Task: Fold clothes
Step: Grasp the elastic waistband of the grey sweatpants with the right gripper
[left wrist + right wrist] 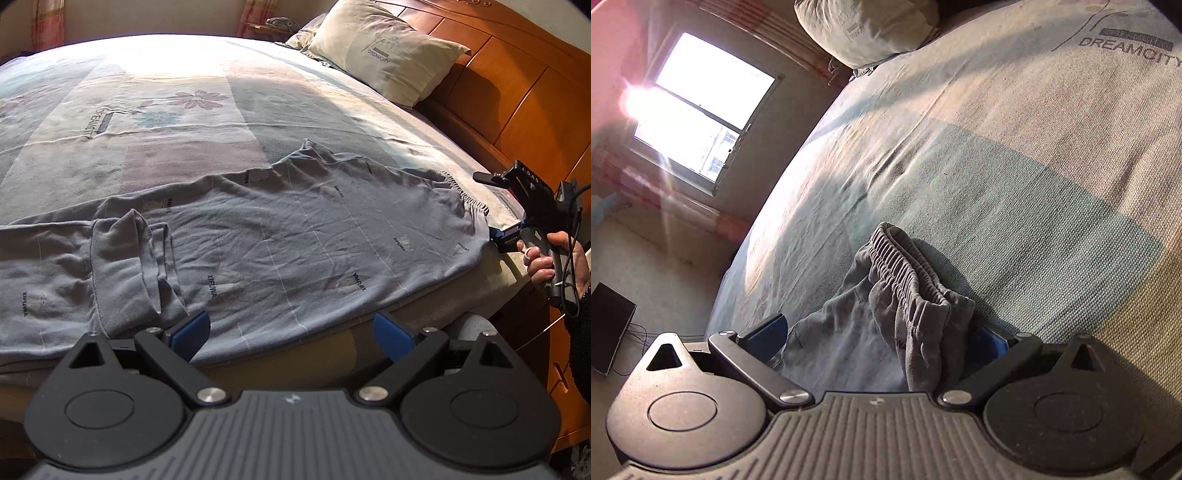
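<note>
A: From the left wrist we see the whole garment: grey trousers (280,236) spread flat across the near edge of the bed (155,110), printed with small dark lettering and thin pale lines. One leg end is folded back on itself at the left, and the elastic waistband sits at the right, by the bed's corner.

B: And our left gripper (291,338)?

A: Spread wide, blue pads apart, hovering at the hem of the cloth and pinching nothing. The same view shows our right hand (554,262) on its handle beside the waistband, a pillow (384,55) at the head of the bed, and the wooden headboard (517,85) behind it.

B: The right wrist gives what that view cannot: the waistband close up. It is bunched and raised into a ridge between the pads of our right gripper (886,339). The right pad is mostly hidden behind the gathered cloth and the left pad stands clear of it, so we cannot tell whether the fabric is truly pinched.

A: Anything else only there?

B: A bright window (701,107) past the far side of the bed, and a dark flat panel (609,328) with cables on the floor. The bedsheet's "DREAMCITY" print reads clearly at the upper right.
</note>
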